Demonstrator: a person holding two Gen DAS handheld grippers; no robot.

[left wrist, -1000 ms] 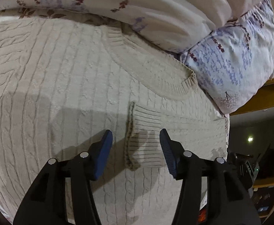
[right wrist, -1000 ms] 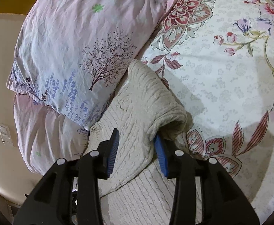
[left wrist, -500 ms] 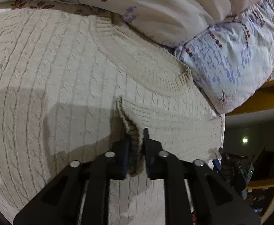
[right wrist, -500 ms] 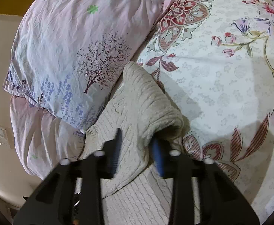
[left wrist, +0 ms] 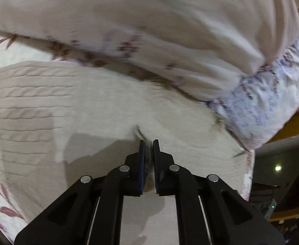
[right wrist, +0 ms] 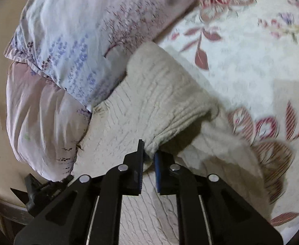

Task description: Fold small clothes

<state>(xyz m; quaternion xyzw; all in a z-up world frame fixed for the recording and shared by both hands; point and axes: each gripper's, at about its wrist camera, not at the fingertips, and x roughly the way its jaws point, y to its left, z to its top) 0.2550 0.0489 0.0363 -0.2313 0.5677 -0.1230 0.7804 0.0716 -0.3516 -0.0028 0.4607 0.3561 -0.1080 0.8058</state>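
A cream cable-knit sweater (left wrist: pixel 47 106) lies spread on a floral bed. My left gripper (left wrist: pixel 148 145) is shut on a ribbed sleeve cuff of the sweater, which bunches between the blue pads. In the right wrist view the sweater (right wrist: pixel 141 110) shows a folded-over sleeve with a ribbed cuff (right wrist: pixel 186 118). My right gripper (right wrist: pixel 149 149) is shut on the edge of that cuff. The left view is blurred by motion.
Pale pillows with purple flower print lie against the sweater's far side (left wrist: pixel 169 40) and at the left in the right wrist view (right wrist: pixel 77 40). The floral bedsheet (right wrist: pixel 251 57) stretches to the right. The bed edge and a dark room show at lower right (left wrist: pixel 276 183).
Both grippers went from open around the cuffs to shut on them. The left gripper has since swung with the cuff, blurring its view; the right has lifted its cuff slightly.
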